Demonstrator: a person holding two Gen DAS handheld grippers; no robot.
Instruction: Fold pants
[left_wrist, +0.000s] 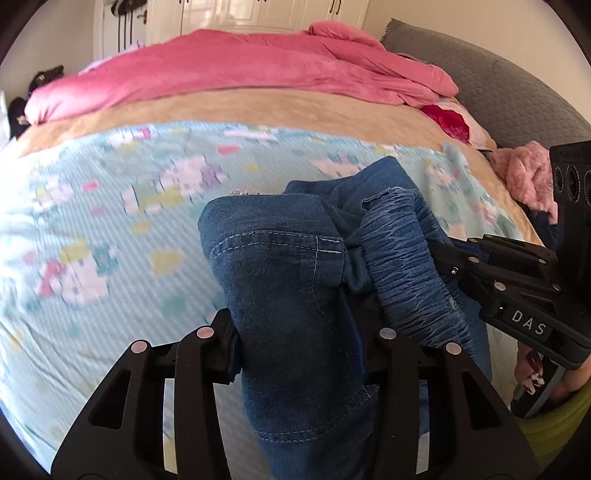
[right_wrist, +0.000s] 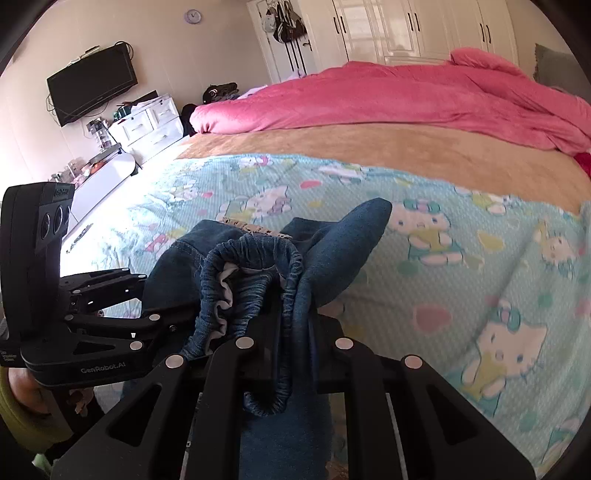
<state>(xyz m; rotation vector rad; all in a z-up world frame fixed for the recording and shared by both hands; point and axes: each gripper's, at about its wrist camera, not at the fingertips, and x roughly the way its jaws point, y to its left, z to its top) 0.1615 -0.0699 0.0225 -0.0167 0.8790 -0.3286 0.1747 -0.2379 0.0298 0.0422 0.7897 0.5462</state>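
From the left wrist view, your left gripper (left_wrist: 295, 339) has its fingers clamped on a thick bunch of the blue denim pants (left_wrist: 280, 280), held up above the teal cartoon-print bedsheet (left_wrist: 92, 221); your right gripper (left_wrist: 443, 258) reaches in from the right, pinching the gathered elastic waistband (left_wrist: 402, 258) beside it. From the right wrist view, your right gripper (right_wrist: 291, 339) is closed on the ruffled waistband (right_wrist: 251, 258), fabric draping between its fingers, while your left gripper (right_wrist: 162, 310) grips the pants just to the left. A pink blanket (right_wrist: 369, 99) lies along the bed's far side.

Both grippers (left_wrist: 299, 343) (right_wrist: 291, 354) clamped, side by side
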